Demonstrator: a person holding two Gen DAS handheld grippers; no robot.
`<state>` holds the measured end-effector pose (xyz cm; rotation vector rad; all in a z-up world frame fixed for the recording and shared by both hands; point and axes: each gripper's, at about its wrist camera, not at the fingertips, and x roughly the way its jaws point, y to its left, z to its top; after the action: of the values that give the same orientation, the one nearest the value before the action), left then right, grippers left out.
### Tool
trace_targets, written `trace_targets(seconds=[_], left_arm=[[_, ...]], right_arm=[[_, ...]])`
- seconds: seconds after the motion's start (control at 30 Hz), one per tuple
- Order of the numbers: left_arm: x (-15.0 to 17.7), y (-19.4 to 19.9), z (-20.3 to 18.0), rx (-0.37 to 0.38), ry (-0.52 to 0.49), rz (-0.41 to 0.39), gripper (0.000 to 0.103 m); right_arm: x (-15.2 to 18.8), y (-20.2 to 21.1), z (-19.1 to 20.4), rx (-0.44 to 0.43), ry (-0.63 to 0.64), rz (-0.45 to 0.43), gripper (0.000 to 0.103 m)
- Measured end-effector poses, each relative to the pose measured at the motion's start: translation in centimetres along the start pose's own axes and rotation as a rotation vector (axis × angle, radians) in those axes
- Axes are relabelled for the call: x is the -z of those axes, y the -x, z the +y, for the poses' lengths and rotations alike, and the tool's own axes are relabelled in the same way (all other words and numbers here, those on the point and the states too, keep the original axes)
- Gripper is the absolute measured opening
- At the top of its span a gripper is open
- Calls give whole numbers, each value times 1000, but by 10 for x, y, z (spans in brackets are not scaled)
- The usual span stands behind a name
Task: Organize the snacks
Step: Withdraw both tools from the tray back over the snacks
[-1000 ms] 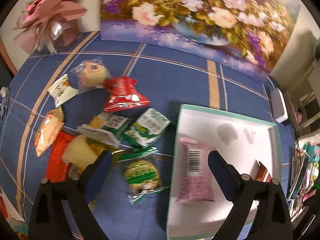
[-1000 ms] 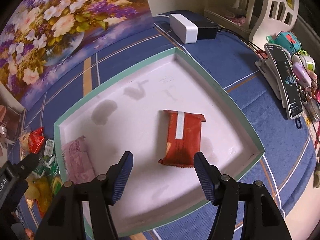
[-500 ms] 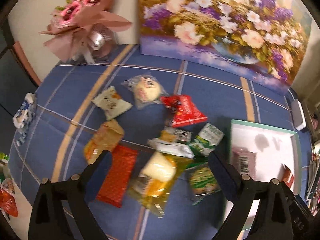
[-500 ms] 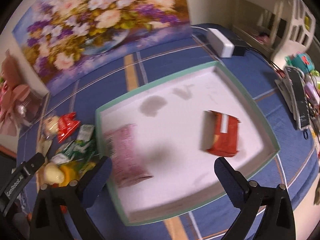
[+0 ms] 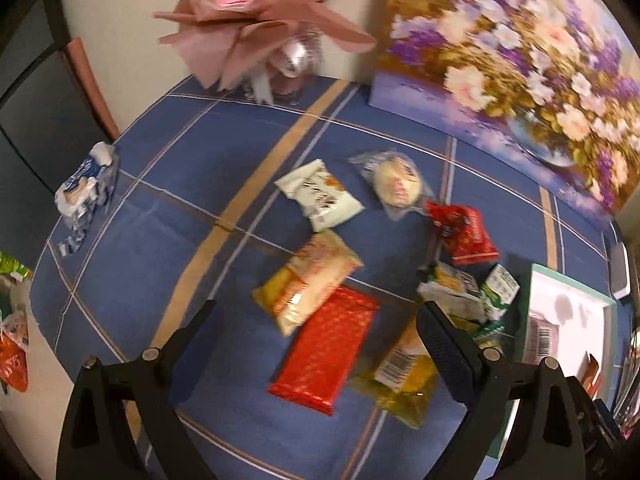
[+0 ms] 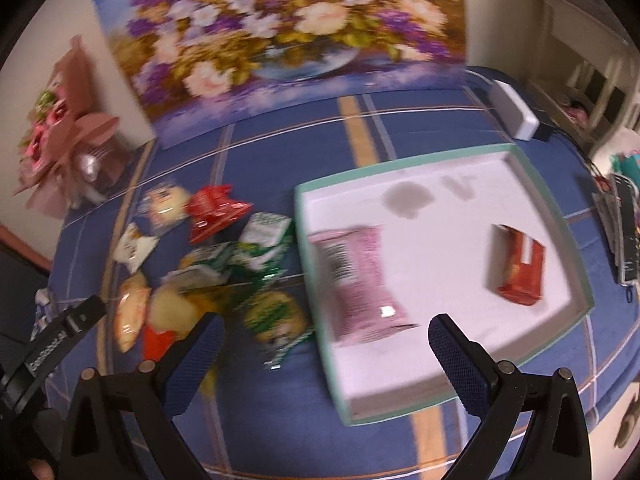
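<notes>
Several snack packets lie on a blue cloth. In the left wrist view my left gripper (image 5: 320, 340) is open and empty above a red foil packet (image 5: 325, 354), with an orange-white packet (image 5: 310, 280), a yellow packet (image 5: 402, 376), a white packet (image 5: 320, 196), a round bun (image 5: 396, 184) and a red bag (image 5: 464, 232) around it. In the right wrist view my right gripper (image 6: 326, 350) is open and empty above the left rim of the white tray (image 6: 460, 360), which holds a pink packet (image 6: 360, 280) and a red-brown packet (image 6: 520, 266). Green packets (image 6: 256, 248) lie left of the tray.
A flower painting (image 6: 280, 40) leans on the wall behind. A pink bouquet (image 5: 260, 12) stands at the back left. A blue-white packet (image 5: 86, 192) lies near the table's left edge. A white box (image 6: 514, 110) and a rack of objects (image 6: 624, 232) stand right of the tray.
Both grippers have pulled back and swung left. The left gripper now faces the loose pile instead of the tray. The right gripper's fingers are wider apart than a second ago.
</notes>
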<state>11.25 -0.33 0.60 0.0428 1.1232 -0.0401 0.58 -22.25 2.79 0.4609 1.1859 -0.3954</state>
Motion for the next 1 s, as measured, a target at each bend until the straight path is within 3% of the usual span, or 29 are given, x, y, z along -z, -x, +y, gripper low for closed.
trace_targets(seconds=[0.57,0.83,1.0], left_arm=[[-15,-5,58,-22,98,-3,97],[-15,-15,66,-8,124,26,97],[-12,-32,53,5,68,81,97]], right_arm=[[3,-16,80,-122,101,60,103],[2,-33,82,-115,111,105,103],[7,-47,82,-100,120,145,103]])
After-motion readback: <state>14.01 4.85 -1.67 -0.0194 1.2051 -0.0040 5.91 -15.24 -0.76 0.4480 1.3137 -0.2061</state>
